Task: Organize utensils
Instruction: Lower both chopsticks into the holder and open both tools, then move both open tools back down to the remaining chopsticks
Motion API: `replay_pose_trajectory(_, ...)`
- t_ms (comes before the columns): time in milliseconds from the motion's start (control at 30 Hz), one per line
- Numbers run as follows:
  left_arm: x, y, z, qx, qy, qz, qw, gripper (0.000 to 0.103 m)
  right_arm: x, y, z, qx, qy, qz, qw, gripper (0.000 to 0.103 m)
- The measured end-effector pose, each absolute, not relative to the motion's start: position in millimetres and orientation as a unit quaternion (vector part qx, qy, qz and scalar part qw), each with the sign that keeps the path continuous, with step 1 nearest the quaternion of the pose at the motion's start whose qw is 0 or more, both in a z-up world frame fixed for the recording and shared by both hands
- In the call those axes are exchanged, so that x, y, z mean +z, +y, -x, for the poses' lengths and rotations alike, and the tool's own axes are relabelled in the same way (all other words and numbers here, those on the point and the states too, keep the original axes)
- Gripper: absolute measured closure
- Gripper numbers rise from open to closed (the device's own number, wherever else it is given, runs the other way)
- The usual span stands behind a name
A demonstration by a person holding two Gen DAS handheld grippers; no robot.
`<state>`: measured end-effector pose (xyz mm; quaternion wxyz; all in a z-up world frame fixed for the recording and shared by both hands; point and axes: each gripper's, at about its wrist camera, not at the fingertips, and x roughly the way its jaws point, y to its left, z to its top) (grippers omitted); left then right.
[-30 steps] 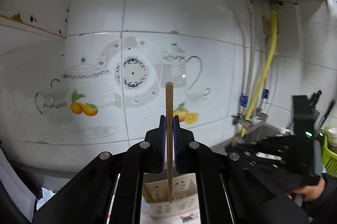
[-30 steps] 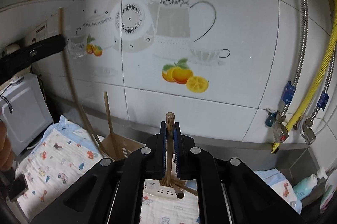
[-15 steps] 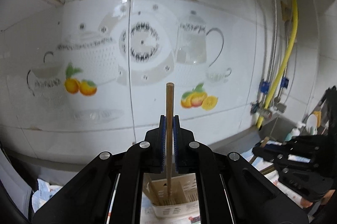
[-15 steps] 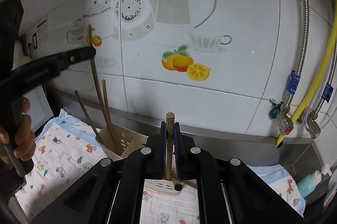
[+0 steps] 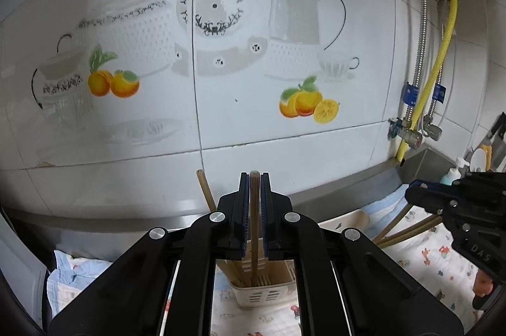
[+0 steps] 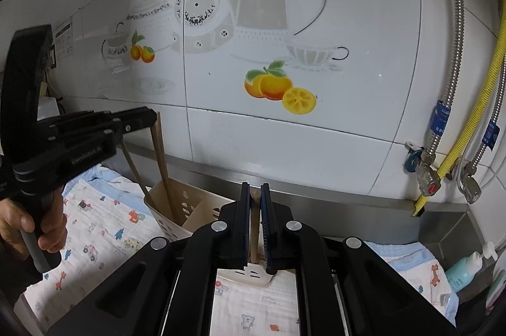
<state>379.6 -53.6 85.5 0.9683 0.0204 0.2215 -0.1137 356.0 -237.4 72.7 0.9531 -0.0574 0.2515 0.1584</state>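
Note:
My left gripper [image 5: 254, 177] is shut on an upright wooden stick [image 5: 254, 209] whose lower end stands in the beige slotted utensil holder [image 5: 265, 291]. Another wooden stick [image 5: 205, 190] leans in the same holder. From the right wrist view the left gripper [image 6: 148, 118] holds that stick [image 6: 159, 152] over the holder [image 6: 177, 206], with a hand [image 6: 31, 225] on its grip. My right gripper [image 6: 254, 193] is shut on the wooden handle [image 6: 254, 228] of a beige slotted spatula [image 6: 249, 272] lying on the cloth; it also shows as the right gripper [image 5: 417, 190].
A patterned baby cloth [image 6: 104, 228] covers the counter under the holder. The tiled wall [image 5: 221, 102] stands close behind. Metal and yellow hoses with valves [image 6: 442, 165] hang at the right, and a soap bottle [image 6: 465, 266] stands in the right corner. More wooden handles [image 5: 408, 228] lie by the right gripper.
My left gripper has come down toward the holder, and the stick's top, once well above the fingertips, is now level with them. The right gripper has stayed still.

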Motion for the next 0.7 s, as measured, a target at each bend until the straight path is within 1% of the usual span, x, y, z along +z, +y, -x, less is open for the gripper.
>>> replay_pose_trajectory(133, 85.8, -50.5, -378.4, -0.111, 0.221, -0.015, 0.969, 0.097, 76.5, -239.1, -351.6, 0.158, 0.245, 0.055, 0.955, 0.096)
replay_pose_trajectory(333, 96.4, -44.9, -367.9, -0.112, 0.215, -0.009, 0.970, 0.095, 87.8, -243.6, -338.4, 0.157, 0.232, 0.050, 0.959, 0.090)
replay_pose_trajectory(400, 100.8, -43.3, -359.5, -0.109, 0.211, -0.013, 0.971, 0.095, 91.2, -244.1, -329.7, 0.156, 0.227, 0.051, 0.960, 0.087)
replay_pose_trajectory(567, 105.7, -34.1, -328.3, -0.112, 0.209, -0.007, 0.971, 0.093, 93.1, -245.8, -303.0, 0.161, 0.222, 0.048, 0.960, 0.087)
replay_pose_trajectory(600, 104.8, -32.2, -321.2, -0.111, 0.212, -0.005, 0.971, 0.092, 92.0, -245.8, -296.7, 0.163, 0.222, 0.047, 0.960, 0.086)
replay_pose_trajectory(700, 99.1, -26.8, -295.0, -0.114, 0.215, -0.004, 0.970, 0.080, 84.5, -245.3, -274.5, 0.167, 0.224, 0.041, 0.959, 0.085)
